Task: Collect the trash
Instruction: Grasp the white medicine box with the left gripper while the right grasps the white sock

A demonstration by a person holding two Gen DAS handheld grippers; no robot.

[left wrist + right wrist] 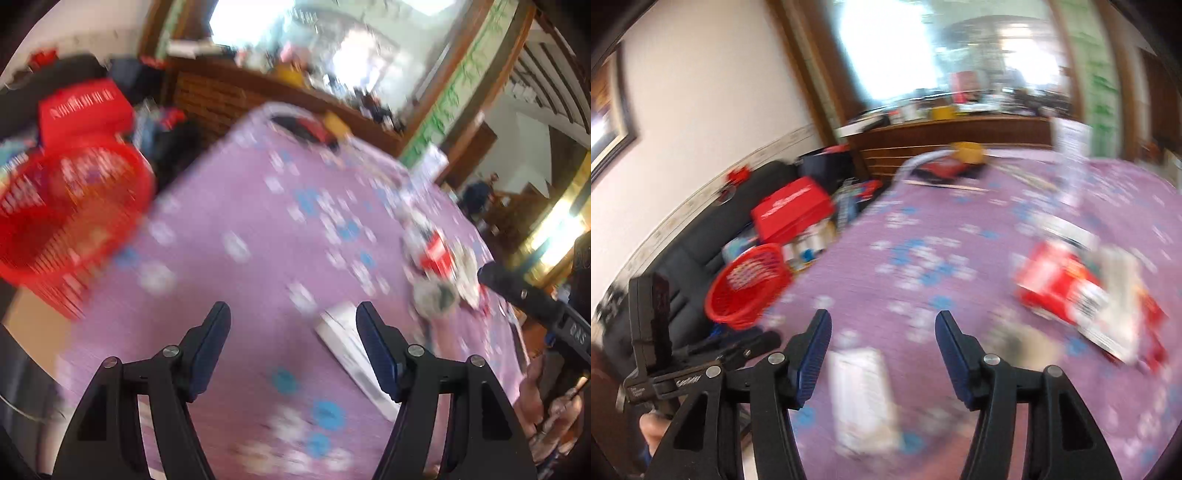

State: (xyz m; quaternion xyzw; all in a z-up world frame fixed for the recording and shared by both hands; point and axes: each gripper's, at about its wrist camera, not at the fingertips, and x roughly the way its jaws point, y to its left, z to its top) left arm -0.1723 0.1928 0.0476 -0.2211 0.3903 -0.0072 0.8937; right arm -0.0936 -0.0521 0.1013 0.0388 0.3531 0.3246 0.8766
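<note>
Motion blur smears both of your views, so the lettering on the red packet (1060,291) and the white box (862,398) cannot be read. Your right finger (378,350) covers part of that box. The red basket (62,221) runs off the left edge, its contents too blurred to name.

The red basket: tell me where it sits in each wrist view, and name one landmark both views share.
Left wrist view: the red basket fills the left edge, large and blurred, beside the purple tablecloth's left edge.
Right wrist view: the red basket is smaller, lower left of centre, again off the purple tablecloth's left edge.
Shared landmark: the red box just behind the basket.
</note>
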